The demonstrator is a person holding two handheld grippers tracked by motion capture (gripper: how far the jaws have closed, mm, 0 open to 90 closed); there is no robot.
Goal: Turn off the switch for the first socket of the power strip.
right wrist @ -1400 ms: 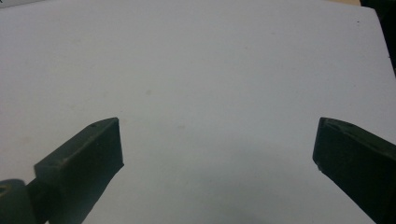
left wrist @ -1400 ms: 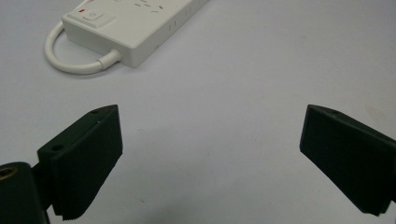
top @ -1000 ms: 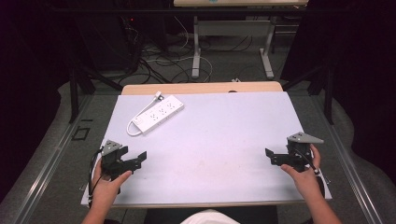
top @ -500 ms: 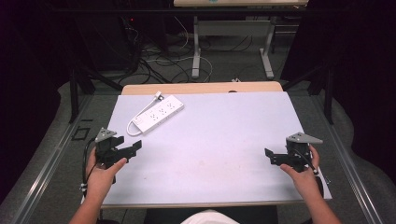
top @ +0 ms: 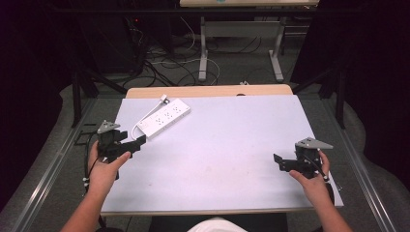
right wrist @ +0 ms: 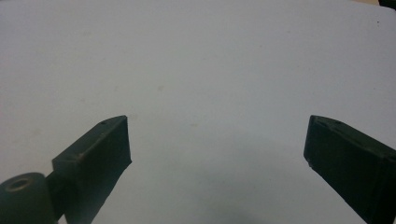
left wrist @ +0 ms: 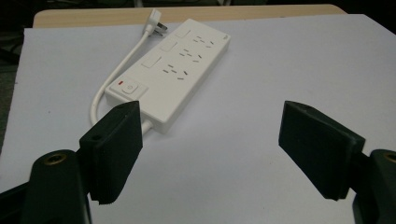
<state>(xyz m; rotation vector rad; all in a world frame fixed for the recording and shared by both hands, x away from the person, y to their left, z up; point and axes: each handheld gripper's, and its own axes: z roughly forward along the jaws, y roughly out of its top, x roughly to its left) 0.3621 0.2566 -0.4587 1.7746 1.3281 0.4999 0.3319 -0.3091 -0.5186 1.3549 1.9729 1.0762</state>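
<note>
Approach step — left claw (top: 138,143) apart, empty, nosing toward power strip (top: 164,117) at 1 o'clock; right claw (top: 279,162) apart, idle on bench (top: 232,145). Next — straddle strip's switch end.

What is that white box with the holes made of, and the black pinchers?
The power strip looks like smooth, slightly glossy white plastic with moulded edges. The left gripper has matte black pads, probably rubber or foam by their fine grainy texture.
</note>
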